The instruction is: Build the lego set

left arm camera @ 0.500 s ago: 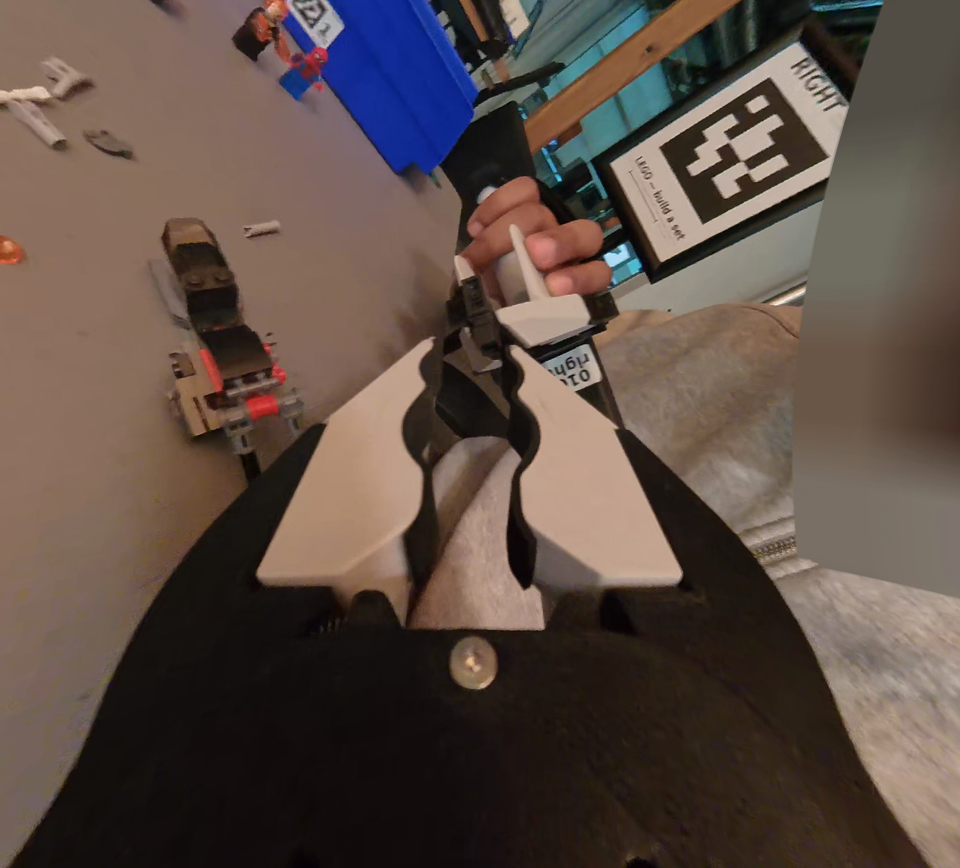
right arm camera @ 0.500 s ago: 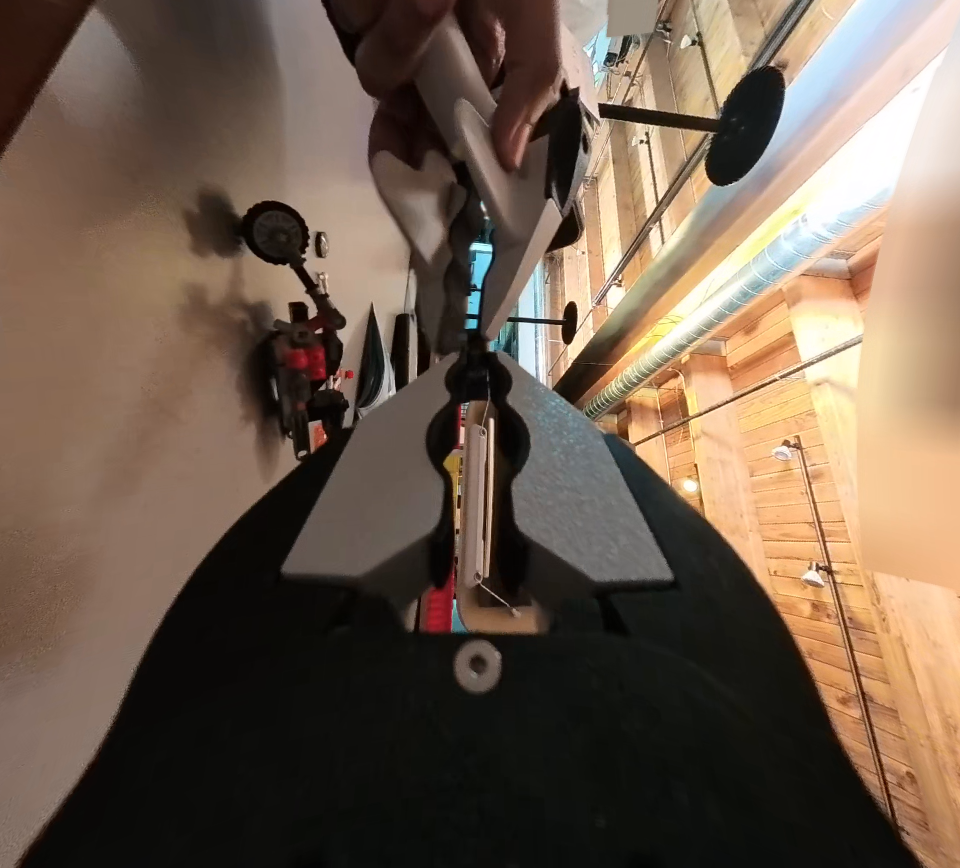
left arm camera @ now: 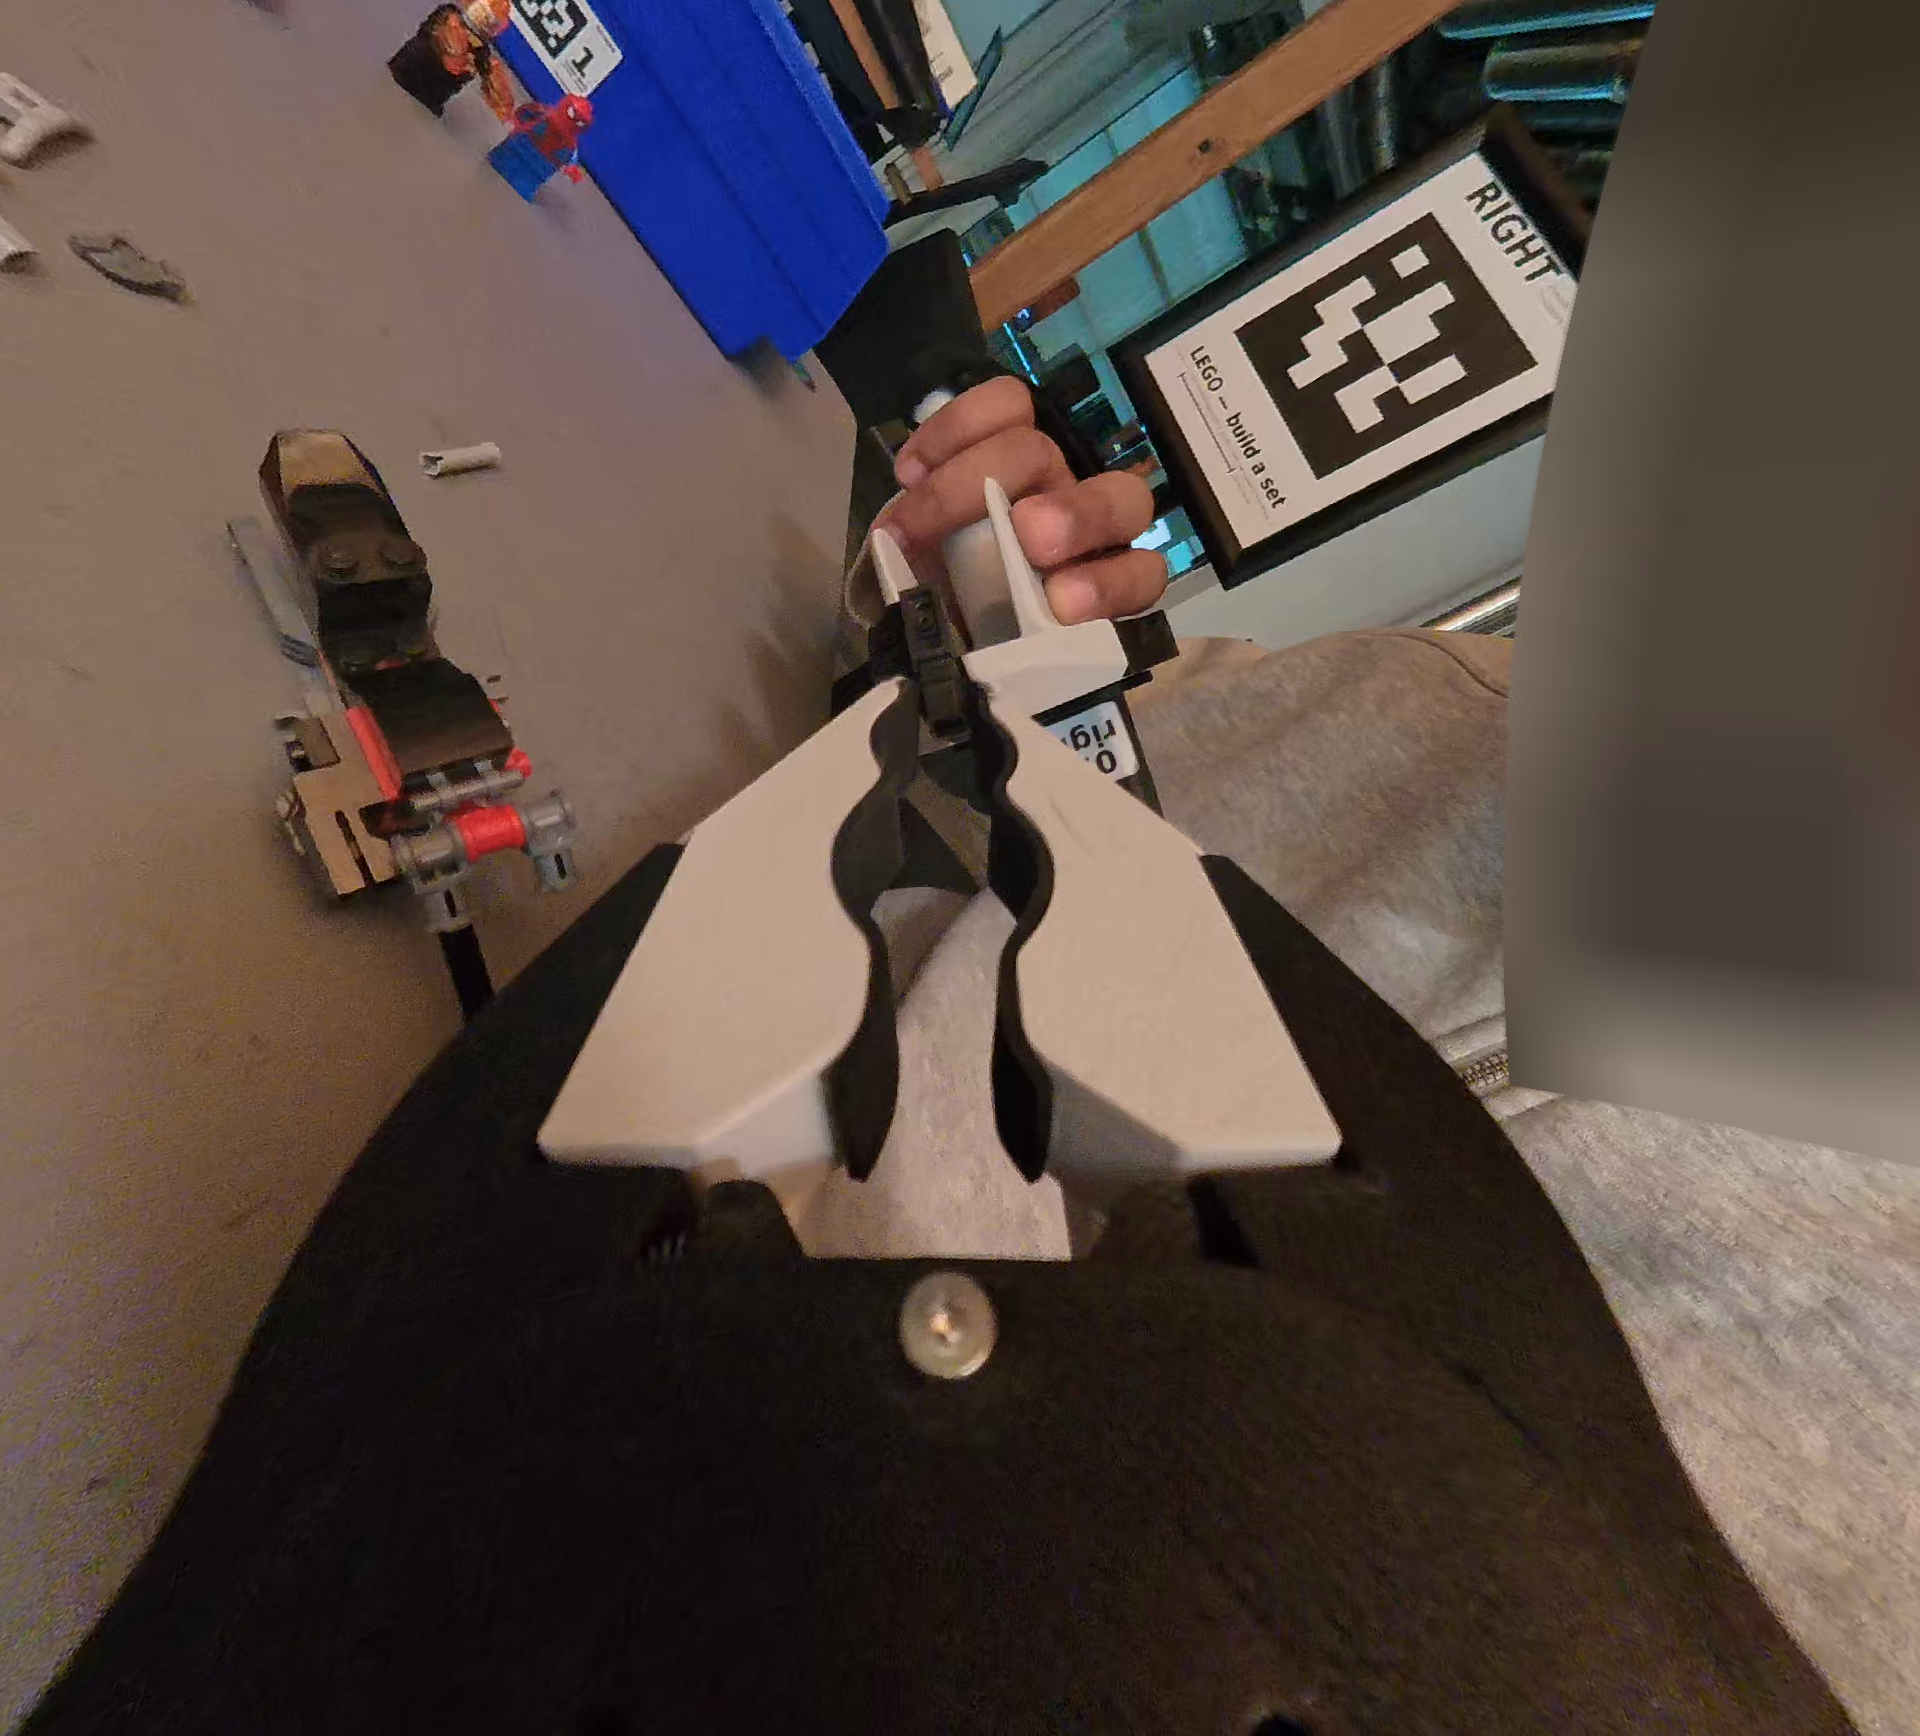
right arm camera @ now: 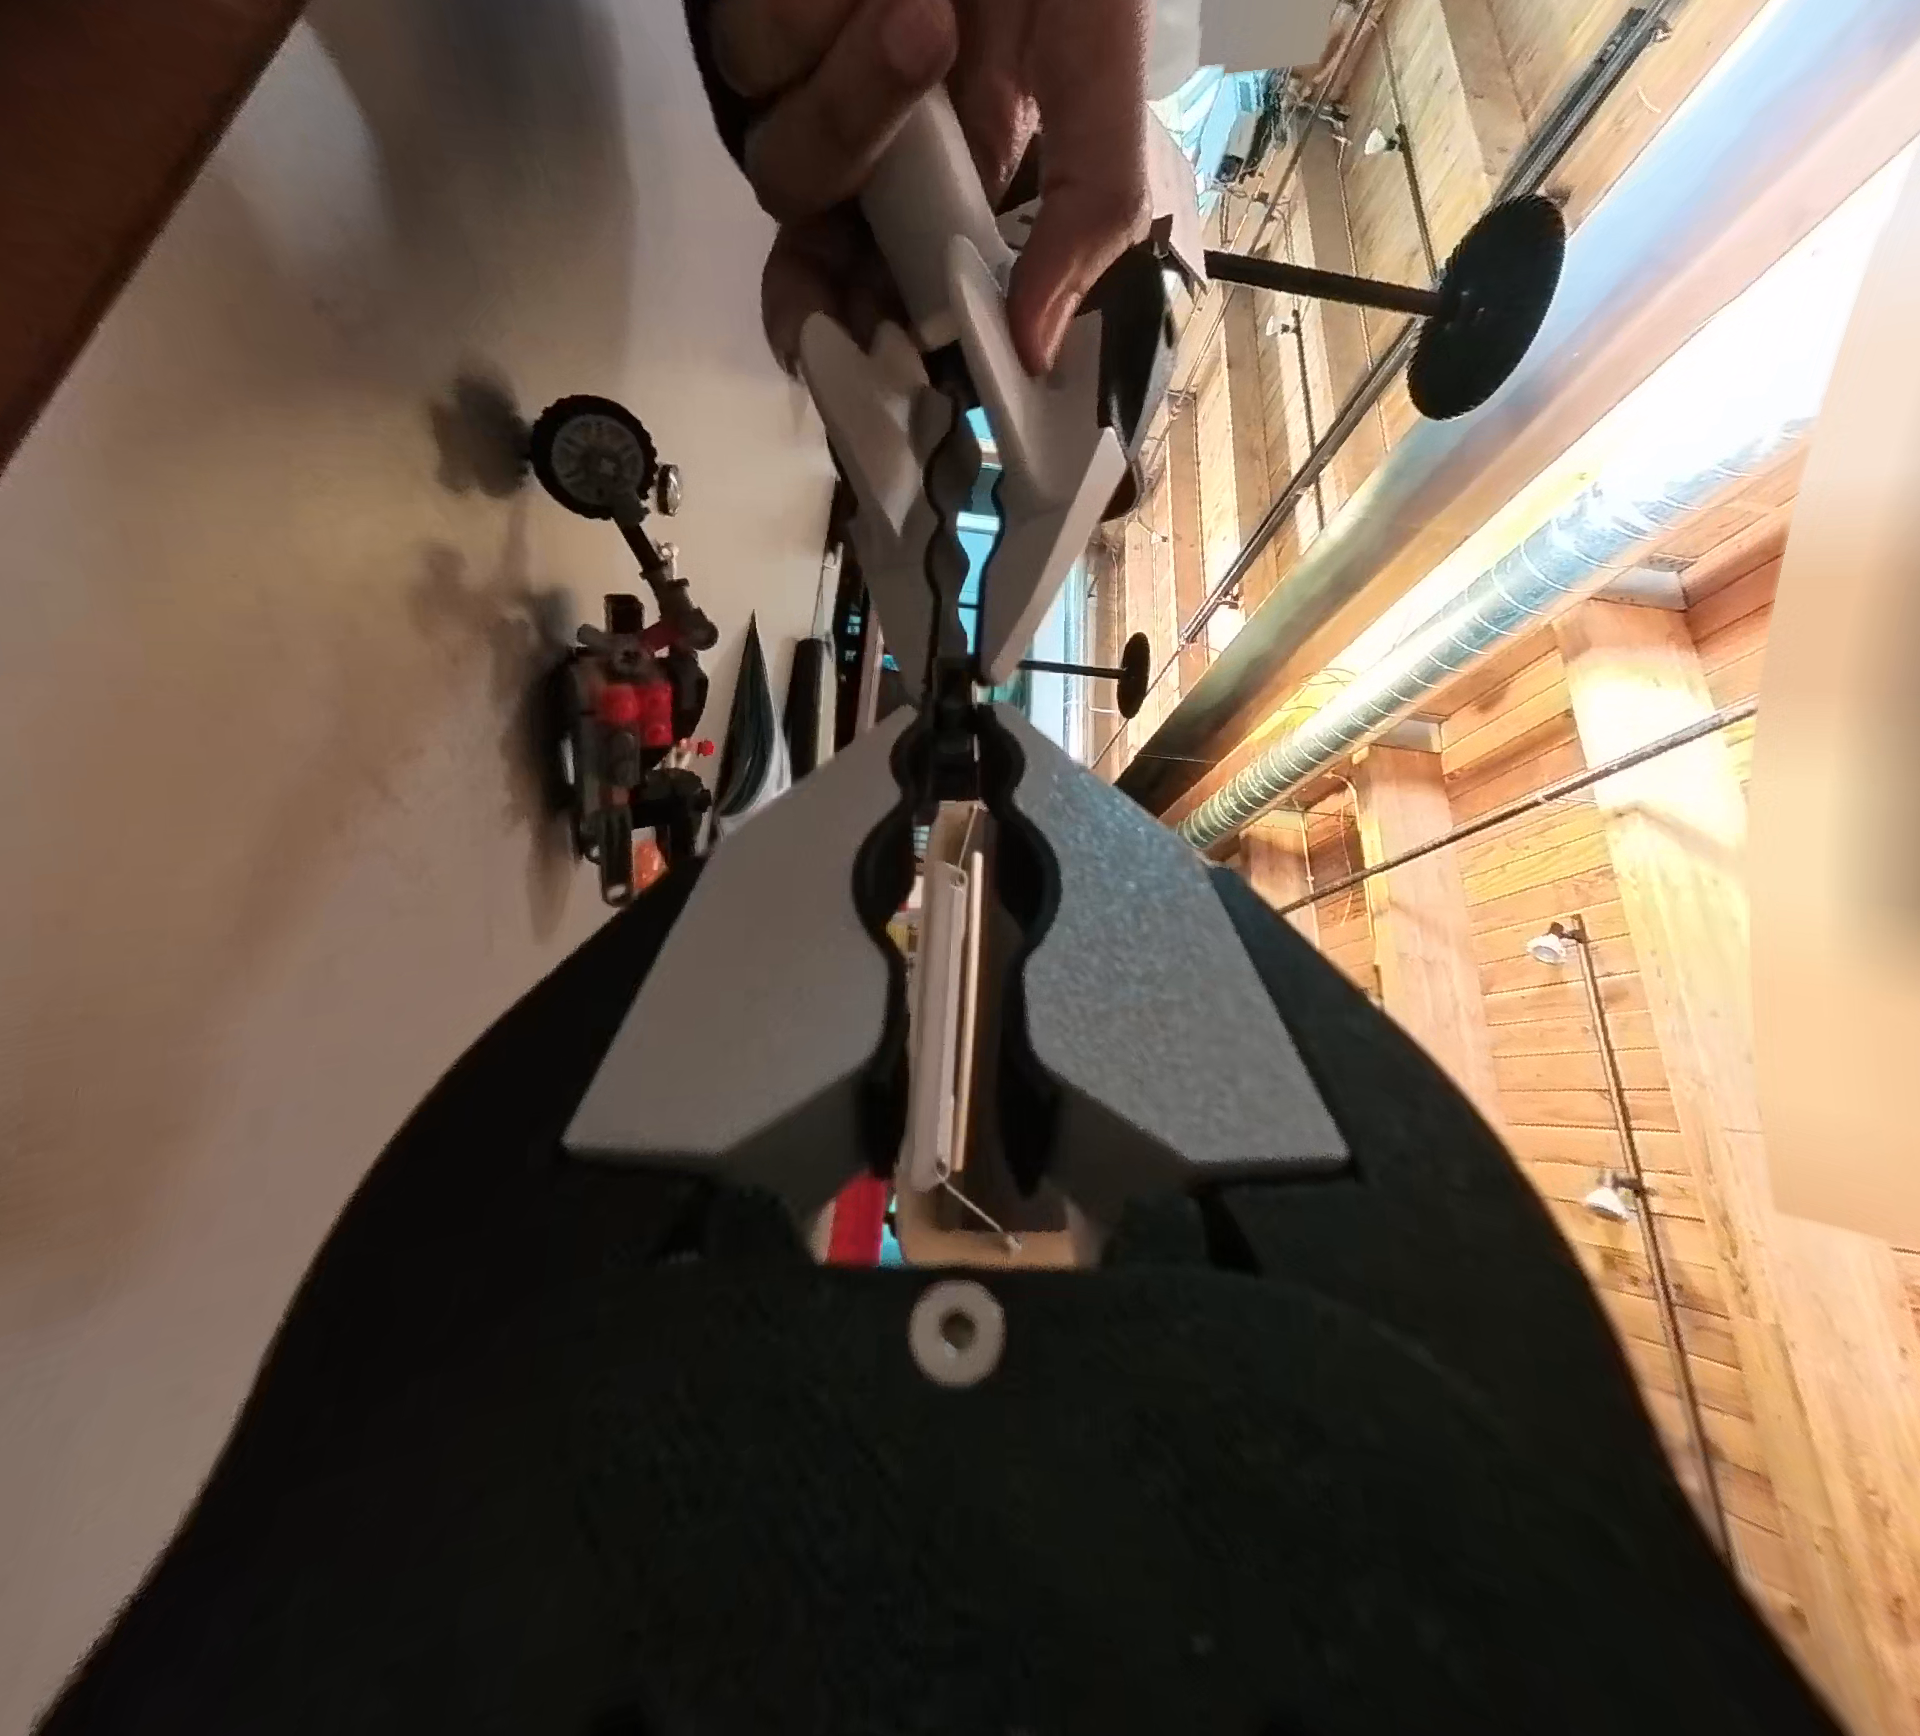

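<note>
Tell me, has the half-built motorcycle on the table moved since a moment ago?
No. The motorcycle keeps its spot beside the small grey pin; only the view shifted slightly.

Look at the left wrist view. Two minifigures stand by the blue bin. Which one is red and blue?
The red and blue minifigure, nearer the camera, on a blue brick; the other minifigure, farther back, is orange and dark. Both stand beside the blue bin.

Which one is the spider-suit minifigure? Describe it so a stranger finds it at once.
Start at the big blue plastic bin at the far edge of the grey table in the left wrist view. Against its near wall, below a black-and-white square tag, stands the small red-and-blue minifigure. Its neighbour, an orange-and-black figure, has no blue.
</note>
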A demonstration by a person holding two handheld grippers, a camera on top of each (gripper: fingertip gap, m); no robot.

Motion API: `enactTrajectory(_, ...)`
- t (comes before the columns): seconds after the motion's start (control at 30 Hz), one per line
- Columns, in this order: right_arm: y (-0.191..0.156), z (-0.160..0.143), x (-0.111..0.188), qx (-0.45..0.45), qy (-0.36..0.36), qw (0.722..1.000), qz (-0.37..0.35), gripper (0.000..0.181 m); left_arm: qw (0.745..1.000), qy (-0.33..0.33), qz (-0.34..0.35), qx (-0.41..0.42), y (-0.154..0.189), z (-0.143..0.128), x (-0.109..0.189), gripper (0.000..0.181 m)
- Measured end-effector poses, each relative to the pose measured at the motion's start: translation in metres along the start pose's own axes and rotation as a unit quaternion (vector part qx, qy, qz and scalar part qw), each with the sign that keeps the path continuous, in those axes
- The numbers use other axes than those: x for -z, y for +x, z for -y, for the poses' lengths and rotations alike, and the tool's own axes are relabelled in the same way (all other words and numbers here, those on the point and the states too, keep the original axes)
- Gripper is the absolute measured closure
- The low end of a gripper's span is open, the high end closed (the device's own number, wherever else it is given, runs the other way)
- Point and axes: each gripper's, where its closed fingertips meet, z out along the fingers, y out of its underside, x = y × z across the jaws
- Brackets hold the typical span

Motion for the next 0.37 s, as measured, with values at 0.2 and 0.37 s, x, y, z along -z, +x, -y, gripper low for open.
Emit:
enactTrajectory(0.2, 0.005, -0.016, -0.003, -0.118, -0.033, 0.992, -0.005, 0.173, 0.999, 0.047, -0.012, 0.01, -0.001, 0.013, 0.006, 0.176)
enactTrajectory(0.37, 0.006, -0.043, -0.006, -0.437, -0.089, 0.895, -0.003, 0.127, 0.988, 0.133, -0.061, 0.041, 0.006, 0.035, 0.019, 0.176)
